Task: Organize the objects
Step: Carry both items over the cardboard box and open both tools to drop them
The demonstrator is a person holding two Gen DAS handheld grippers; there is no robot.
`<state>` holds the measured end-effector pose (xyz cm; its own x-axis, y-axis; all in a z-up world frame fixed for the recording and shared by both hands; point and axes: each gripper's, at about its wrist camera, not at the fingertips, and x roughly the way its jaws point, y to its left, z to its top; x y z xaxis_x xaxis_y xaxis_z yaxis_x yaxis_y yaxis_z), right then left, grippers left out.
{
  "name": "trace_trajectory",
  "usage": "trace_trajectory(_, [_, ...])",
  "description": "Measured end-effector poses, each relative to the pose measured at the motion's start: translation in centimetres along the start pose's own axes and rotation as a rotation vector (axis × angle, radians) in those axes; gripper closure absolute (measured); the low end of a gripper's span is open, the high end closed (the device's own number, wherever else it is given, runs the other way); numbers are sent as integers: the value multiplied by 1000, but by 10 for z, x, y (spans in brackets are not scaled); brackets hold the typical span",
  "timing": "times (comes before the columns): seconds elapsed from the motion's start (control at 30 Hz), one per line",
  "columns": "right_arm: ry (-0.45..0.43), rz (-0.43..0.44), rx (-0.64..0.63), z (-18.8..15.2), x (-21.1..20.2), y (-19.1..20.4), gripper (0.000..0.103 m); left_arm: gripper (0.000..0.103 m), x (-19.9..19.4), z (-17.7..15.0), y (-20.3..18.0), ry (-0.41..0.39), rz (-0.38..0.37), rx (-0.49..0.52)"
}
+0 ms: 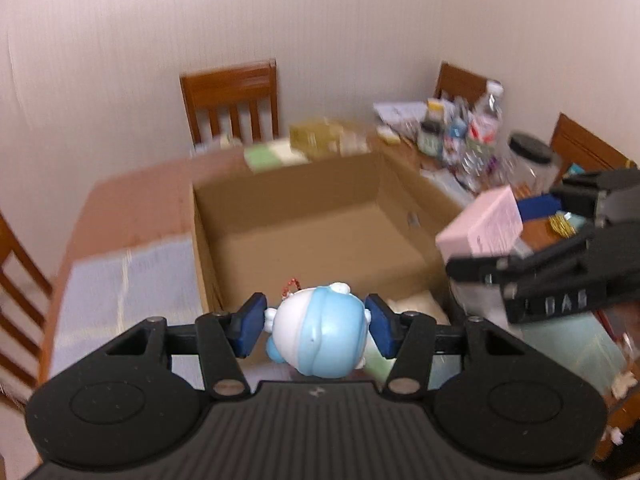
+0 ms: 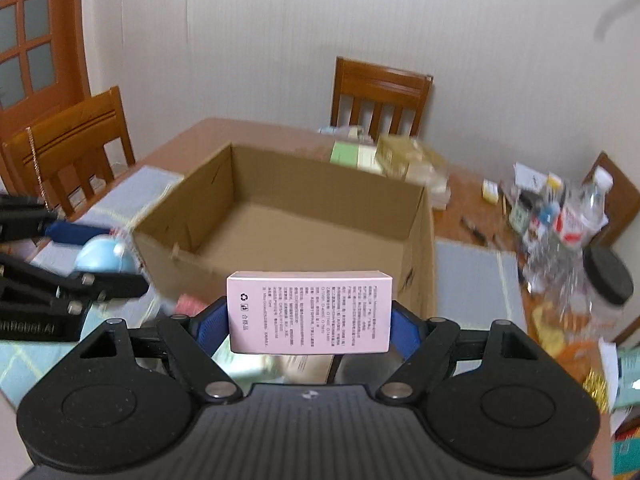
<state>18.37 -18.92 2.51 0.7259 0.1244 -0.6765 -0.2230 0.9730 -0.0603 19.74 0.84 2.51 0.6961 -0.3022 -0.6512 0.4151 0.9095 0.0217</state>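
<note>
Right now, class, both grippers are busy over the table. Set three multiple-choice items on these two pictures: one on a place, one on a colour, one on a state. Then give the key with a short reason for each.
1. Where is the cardboard box relative to the grippers?
A. ahead of both
B. behind them
C. on a chair

2. What colour is the small carton that the right gripper holds?
A. green
B. pink
C. black

3. What state is the cardboard box in?
A. taped shut
B. full of bottles
C. open, with its floor bare

Key:
1 A: both wrist views look into it, past the fingertips.
2 B: the printed carton between the blue pads is pale pink.
3 C: its top is open and only brown cardboard shows inside, while the left gripper is clamped on the blue-and-white toy figure near its rim.
</note>
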Motion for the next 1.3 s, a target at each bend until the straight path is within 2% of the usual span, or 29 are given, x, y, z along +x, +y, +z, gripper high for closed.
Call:
trace_trajectory(0.1, [-8,-11,6,21,13,-8,19,49,20,27,6,-14,27,1])
trace_trajectory(0.2, [12,-13,30,34,30,-16,19,49,48,45,14,10,36,-24])
trace_trajectory(0.37, [75,5,36,39,57,-21,18,48,90,48,21,80,48,-34])
trace_trajectory(0.43, [94,24,30,37,65,-21,16,37,102,48,23,104,67,-46])
trace_trajectory(0.47, [94,30,28,36,67,-21,9,17,104,48,25,113,85,-59])
trace_trajectory(0.5, [88,28,27,35,67,-21,4,2,106,48,26,116,111,-77])
trace_trajectory(0.53, [78,21,25,35,66,-21,0,2,106,48,27,106,127,-89])
trace_trajectory(0.63, [52,22,20,36,63,-24,0,2,100,50,27,82,85,-91])
trace_trajectory(0.9, [26,-11,17,36,48,-27,0,1,70,57,19,45,110,-51])
trace_trajectory(1.1, [29,-8,22,12,34,-24,0,1,51,37,14,41,155,-65])
trace_trajectory(1.3, [53,-1,40,-24,15,-15,0,1,34,0,8,112,160,-75])
